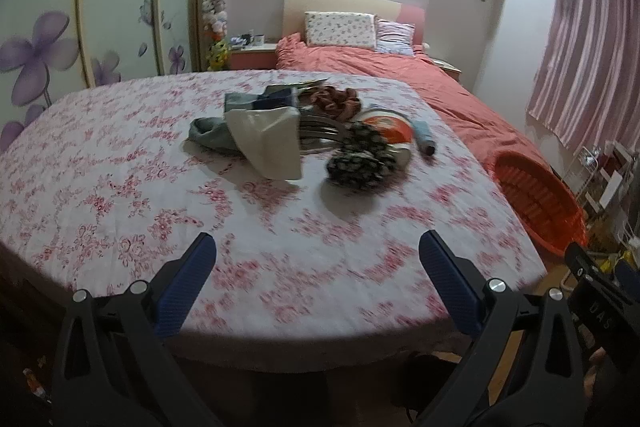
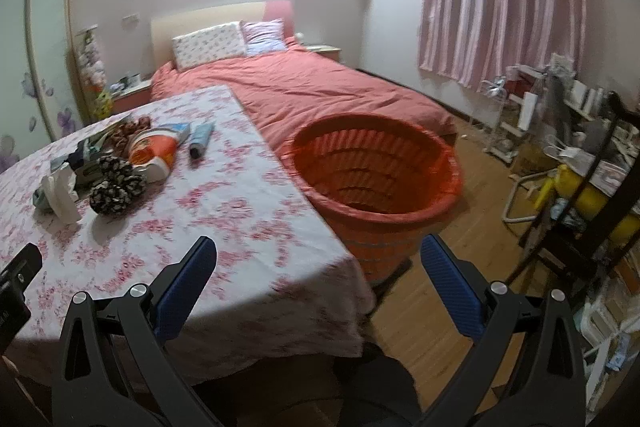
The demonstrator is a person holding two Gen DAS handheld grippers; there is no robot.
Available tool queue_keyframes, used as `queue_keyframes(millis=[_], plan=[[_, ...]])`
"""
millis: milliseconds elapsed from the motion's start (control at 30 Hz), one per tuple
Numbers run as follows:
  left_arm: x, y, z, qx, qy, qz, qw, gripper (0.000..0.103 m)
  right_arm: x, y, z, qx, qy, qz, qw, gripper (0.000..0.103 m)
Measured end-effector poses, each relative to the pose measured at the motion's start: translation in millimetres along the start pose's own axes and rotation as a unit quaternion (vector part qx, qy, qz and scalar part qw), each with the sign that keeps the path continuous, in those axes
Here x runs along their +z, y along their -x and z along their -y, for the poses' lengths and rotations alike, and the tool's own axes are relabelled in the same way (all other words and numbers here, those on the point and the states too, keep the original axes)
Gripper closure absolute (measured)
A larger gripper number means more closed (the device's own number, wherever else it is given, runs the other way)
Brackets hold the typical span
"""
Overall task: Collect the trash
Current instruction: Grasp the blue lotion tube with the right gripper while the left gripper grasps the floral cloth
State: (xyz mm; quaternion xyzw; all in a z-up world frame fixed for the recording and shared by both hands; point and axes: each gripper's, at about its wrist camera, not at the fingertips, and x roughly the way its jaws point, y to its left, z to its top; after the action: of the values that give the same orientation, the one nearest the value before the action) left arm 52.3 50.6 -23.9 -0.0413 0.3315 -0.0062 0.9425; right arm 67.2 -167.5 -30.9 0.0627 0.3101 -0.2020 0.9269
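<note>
trash sits untouched in one heap mid-table, so by my read the job is at its start, nothing collected yet.

left wrist view: left gripper [image 1: 318, 251] hangs over the near edge of the table [image 1: 120, 187], fingers spread wide, nothing between them. heap lies well ahead: 1 white bag [image 1: 268, 141], 1 grey-green cloth [image 1: 208, 135] under it, 2 dark spotted balls [image 1: 360, 155] touching each other, 1 orange packet [image 1: 386, 129], 1 small blue tube [image 1: 424, 139], 1 brown crinkly bit [image 1: 334, 101]. blur makes finer counts shaky. basket [image 1: 536, 199] shows at the table's right side, on the floor.

right wrist view: right gripper [image 2: 318, 251] is over the table corner, fingers also spread, holding nothing. 1 orange basket looks empty as far as its inside shows. same heap sits far left w/ the tube just beside the packet. 1 bed [image 2: 320, 87] behind, 2 pillows [image 2: 224, 43].

left to do: every piece, i'd say.
</note>
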Motion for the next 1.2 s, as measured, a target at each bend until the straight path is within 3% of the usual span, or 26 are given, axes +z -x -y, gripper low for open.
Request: queue_keyframes(millis=[467,733,900,1200], plan=[[37.7,-66.8,-52.6,0.038,0.036,-0.014,0.9985,0.004,41.5,-69.0,-43.5,0.074,-0.007,-0.051,0.996,0.004],[49.9,-96.6,-53.5,0.032,0.031,-0.026,0.9987,0.004,69.2,-119.7,-66.8,0.108,-0.003,-0.084,0.991,0.021],[55.0,-110.2,-52.1,0.022,0.032,-0.031,0.9987,0.005,82.9,-152.9,-83.0,0.139,0.002,-0.110,0.984,0.044],[66.4,-121.9,-45.1,0.005,0.024,-0.029,0.9993,0.013,90.6,-184.9,-102.9,0.152,0.012,-0.143,0.978,0.058]])
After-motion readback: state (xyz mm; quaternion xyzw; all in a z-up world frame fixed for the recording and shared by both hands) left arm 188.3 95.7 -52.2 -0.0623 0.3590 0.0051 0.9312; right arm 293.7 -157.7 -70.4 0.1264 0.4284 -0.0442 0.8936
